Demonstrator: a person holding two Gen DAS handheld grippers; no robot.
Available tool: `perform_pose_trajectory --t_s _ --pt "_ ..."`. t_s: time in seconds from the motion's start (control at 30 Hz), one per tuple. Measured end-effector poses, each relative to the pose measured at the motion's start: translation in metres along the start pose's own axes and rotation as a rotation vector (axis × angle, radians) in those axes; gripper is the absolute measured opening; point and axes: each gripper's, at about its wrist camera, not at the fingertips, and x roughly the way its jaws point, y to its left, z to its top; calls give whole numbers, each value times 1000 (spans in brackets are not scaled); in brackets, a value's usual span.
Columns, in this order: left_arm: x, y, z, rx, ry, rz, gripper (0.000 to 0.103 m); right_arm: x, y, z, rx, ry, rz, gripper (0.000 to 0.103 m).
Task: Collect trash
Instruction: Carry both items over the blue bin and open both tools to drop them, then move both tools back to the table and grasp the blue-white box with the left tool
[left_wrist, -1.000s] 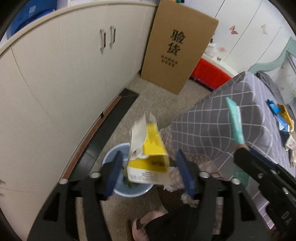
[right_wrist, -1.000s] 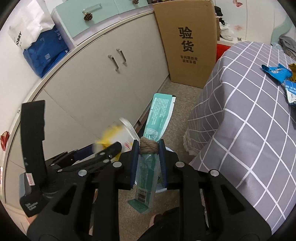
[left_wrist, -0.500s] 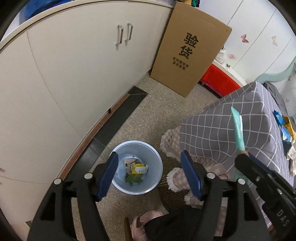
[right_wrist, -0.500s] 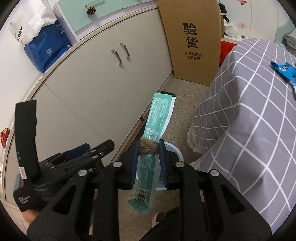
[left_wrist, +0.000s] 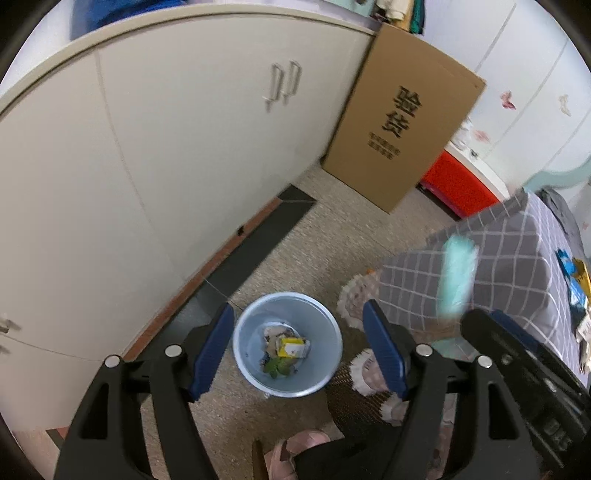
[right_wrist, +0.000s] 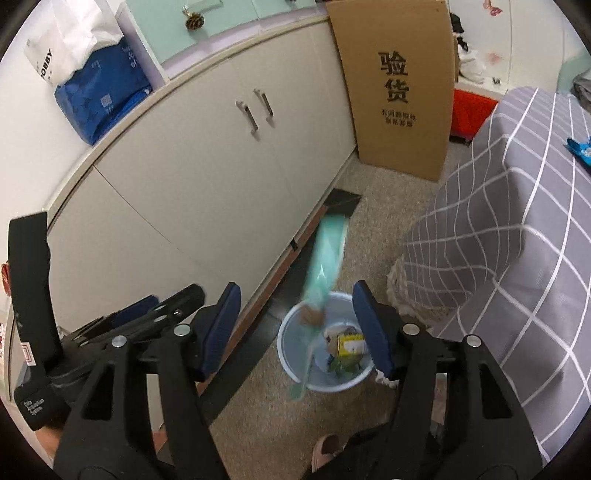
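The teal packet (right_wrist: 325, 258), clamped in the right tool (right_wrist: 295, 321) a second ago, now falls blurred above the bin (right_wrist: 291, 354), free of the opening jaws. The left tool (left_wrist: 297, 343) is spread wide over the bin, holding nothing. In the bin lie a yellow carton (left_wrist: 290, 347) and scraps.

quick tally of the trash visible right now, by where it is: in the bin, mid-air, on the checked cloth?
In the bin: 2 clear items, yellow box and green scrap; other pieces too jumbled to count
Mid-air: 1, teal wrapper, blurred
On the checked cloth: 2, blue wrapper and yellow wrapper
Total: 5
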Motion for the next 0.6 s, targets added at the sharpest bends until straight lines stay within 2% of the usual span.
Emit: perform_pose_trajectory --t_s 0.1,0.3,0.43,0.6 --pt "-5 6 2 -13 -17 18 72 -2 -1 0 10 -5 2 62" --pt "-15 0 1 -5 -31 0 72 -18 -4 -1 20 -43 -28 62" --pt "-28 -16 -1 37 -50 -24 72 -43 -12 1 47 -95 -40 62" --pt "-50 -56 -5 129 -90 -67 74 -87 -38 -2 98 -180 -65 63"
